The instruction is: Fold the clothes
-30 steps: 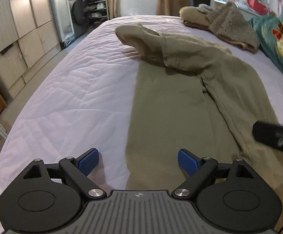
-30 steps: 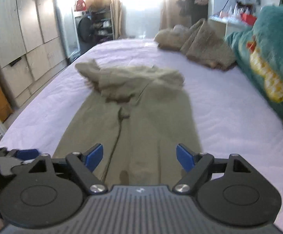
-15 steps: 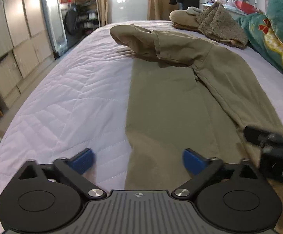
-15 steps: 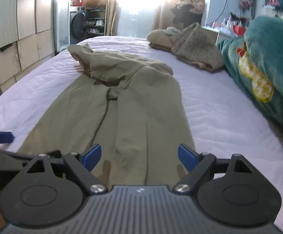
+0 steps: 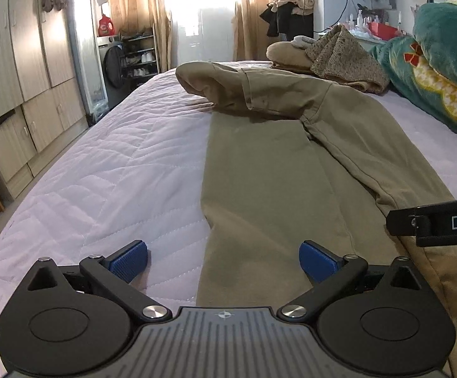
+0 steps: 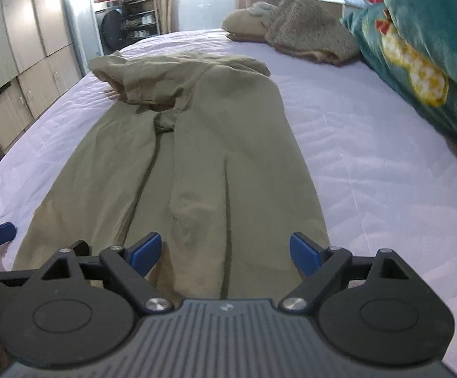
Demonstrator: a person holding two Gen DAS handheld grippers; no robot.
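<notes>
Both tongs (image 5: 223,262) (image 6: 225,252) wide over trousers (image 6: 197,163) at bed (image 5: 118,163) near edge; possibly pinching only one layer, skewing fold.

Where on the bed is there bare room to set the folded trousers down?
Bare quilt lies between the olive trousers and the wardrobe-side edge. A second free strip runs between the trousers and the teal blanket. The far end is crowded with knitwear.

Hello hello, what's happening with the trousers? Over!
Left gripper and right gripper open, empty. Olive trousers flat on bed, waist end bunched. Nothing in the way.
</notes>
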